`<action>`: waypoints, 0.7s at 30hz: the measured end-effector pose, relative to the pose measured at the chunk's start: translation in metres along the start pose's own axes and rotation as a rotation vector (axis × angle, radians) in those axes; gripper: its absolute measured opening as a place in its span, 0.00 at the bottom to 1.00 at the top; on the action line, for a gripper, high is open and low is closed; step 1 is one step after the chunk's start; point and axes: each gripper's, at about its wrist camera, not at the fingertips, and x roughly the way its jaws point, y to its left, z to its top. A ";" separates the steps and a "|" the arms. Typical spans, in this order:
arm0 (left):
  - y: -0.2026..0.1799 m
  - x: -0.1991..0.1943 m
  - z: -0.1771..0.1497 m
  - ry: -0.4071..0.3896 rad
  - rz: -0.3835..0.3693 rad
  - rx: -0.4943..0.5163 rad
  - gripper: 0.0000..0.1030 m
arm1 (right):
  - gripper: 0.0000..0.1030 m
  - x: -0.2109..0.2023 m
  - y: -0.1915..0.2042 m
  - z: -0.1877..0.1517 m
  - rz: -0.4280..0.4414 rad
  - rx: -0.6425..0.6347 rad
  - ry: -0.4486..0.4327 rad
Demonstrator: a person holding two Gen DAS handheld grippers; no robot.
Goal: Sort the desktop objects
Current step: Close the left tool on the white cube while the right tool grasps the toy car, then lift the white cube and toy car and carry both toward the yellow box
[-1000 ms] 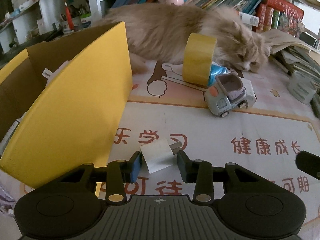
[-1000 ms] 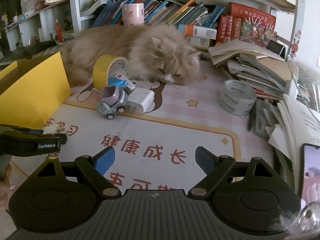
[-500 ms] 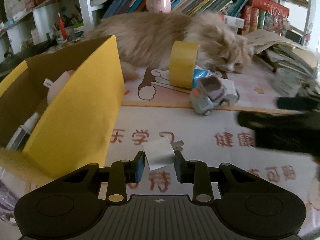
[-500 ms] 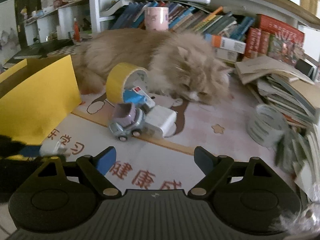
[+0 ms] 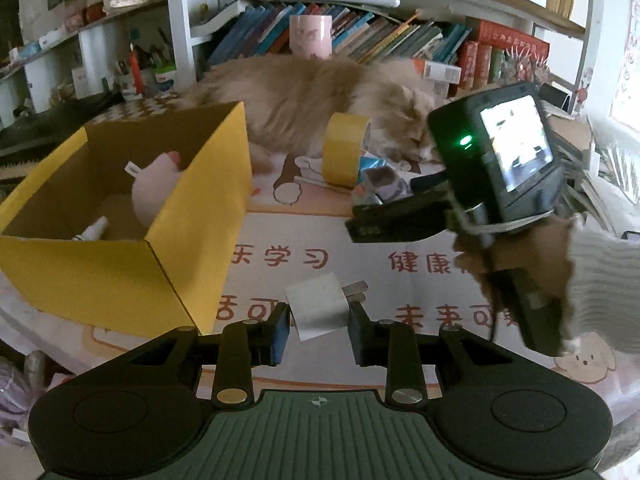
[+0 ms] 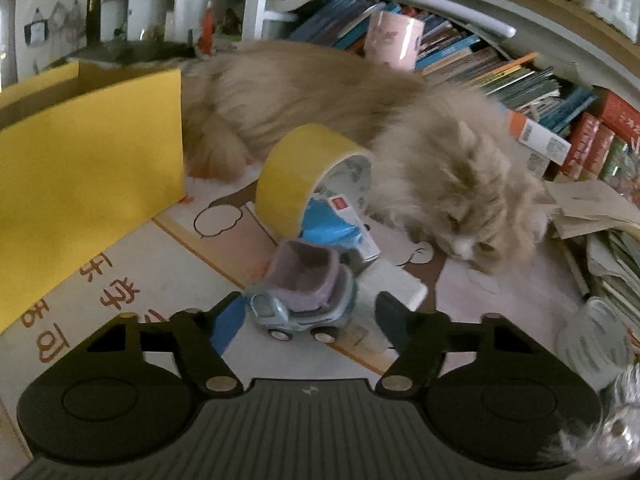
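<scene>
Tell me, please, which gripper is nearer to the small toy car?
Right. The right gripper has the toy car between its closing jaws. The left gripper, shut on a white plug, hangs nearer the yellow box.

Both wrist views look down, sharing the yellow box (image 5: 192,216).

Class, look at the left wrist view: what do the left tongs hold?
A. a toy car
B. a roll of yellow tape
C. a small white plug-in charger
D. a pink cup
C: the left tongs are shut on the white charger, its metal prongs sticking out to the side, just beside the yellow box.
</scene>
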 end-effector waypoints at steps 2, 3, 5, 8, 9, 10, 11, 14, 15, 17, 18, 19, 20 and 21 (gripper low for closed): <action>0.000 -0.003 0.000 -0.007 -0.004 0.003 0.29 | 0.57 0.002 0.004 0.000 -0.004 -0.024 -0.017; 0.000 -0.005 0.001 -0.011 -0.005 0.005 0.29 | 0.56 0.002 0.006 0.001 -0.010 -0.031 -0.016; 0.001 -0.007 0.002 -0.016 -0.009 0.006 0.29 | 0.56 0.001 0.005 0.001 0.001 -0.011 -0.016; 0.003 -0.010 0.002 -0.023 -0.017 0.006 0.29 | 0.56 -0.007 0.002 0.000 0.023 0.023 -0.029; 0.003 -0.011 0.002 -0.025 -0.019 0.006 0.29 | 0.56 -0.014 0.002 0.000 0.026 0.032 -0.043; 0.004 -0.012 0.002 -0.026 -0.022 0.006 0.29 | 0.56 -0.020 0.001 -0.001 0.029 0.041 -0.054; 0.004 -0.012 0.003 -0.027 -0.024 0.006 0.29 | 0.56 -0.025 0.000 -0.001 0.029 0.051 -0.060; 0.005 -0.013 0.003 -0.033 -0.030 0.006 0.29 | 0.56 -0.043 -0.005 -0.006 0.029 0.089 -0.059; 0.005 -0.013 0.003 -0.035 -0.031 0.003 0.29 | 0.56 -0.049 -0.008 -0.008 0.027 0.103 -0.053; 0.006 -0.013 0.003 -0.038 -0.034 -0.004 0.29 | 0.56 -0.059 -0.011 -0.014 0.026 0.123 -0.040; 0.006 -0.014 0.003 -0.040 -0.035 -0.008 0.29 | 0.56 -0.063 -0.013 -0.016 0.022 0.128 -0.034; 0.006 -0.014 0.002 -0.042 -0.036 -0.011 0.29 | 0.56 -0.067 -0.014 -0.019 0.018 0.133 -0.029; 0.006 -0.015 0.002 -0.045 -0.039 -0.014 0.29 | 0.56 -0.072 -0.016 -0.021 0.014 0.143 -0.025; 0.006 -0.015 0.002 -0.049 -0.041 -0.015 0.29 | 0.56 -0.076 -0.017 -0.023 0.012 0.154 -0.024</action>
